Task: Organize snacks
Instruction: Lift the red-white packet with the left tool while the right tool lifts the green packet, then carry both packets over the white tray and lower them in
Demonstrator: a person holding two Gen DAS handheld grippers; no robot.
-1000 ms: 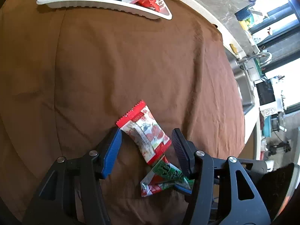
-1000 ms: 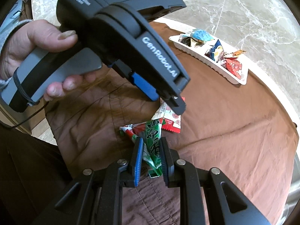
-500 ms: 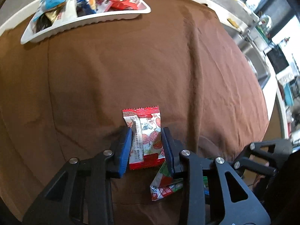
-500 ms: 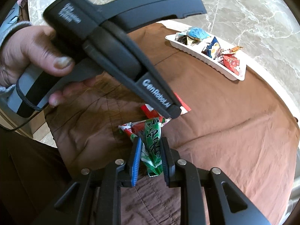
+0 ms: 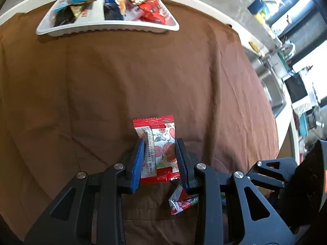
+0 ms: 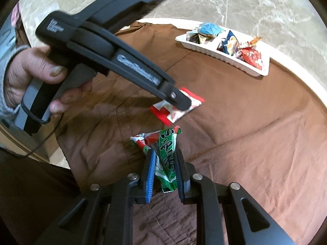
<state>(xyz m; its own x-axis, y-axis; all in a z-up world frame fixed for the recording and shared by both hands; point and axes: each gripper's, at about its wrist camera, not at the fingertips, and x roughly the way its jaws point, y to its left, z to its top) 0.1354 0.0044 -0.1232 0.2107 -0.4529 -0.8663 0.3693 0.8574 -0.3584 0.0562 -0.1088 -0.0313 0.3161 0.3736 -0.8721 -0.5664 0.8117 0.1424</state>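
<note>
My left gripper (image 5: 159, 163) is shut on a red-and-white strawberry snack packet (image 5: 158, 149) and holds it above the brown cloth (image 5: 122, 81); the packet also shows in the right wrist view (image 6: 175, 110). My right gripper (image 6: 164, 173) is shut on a green snack packet (image 6: 166, 155). A red, white and green packet (image 6: 143, 140) lies on the cloth just behind it, also seen in the left wrist view (image 5: 181, 202). A white divided tray (image 5: 106, 26) with several snacks stands at the far edge, also in the right wrist view (image 6: 222, 55).
The round table has a white rim (image 6: 296, 77) beyond the cloth. A sink and counter (image 5: 273, 89) lie to the right past the table. The hand on the left gripper (image 6: 30, 75) fills the left of the right wrist view.
My left gripper closed on the strawberry packet, lifted it and turned toward the tray. My right gripper stays shut on the green packet and has risen slightly.
</note>
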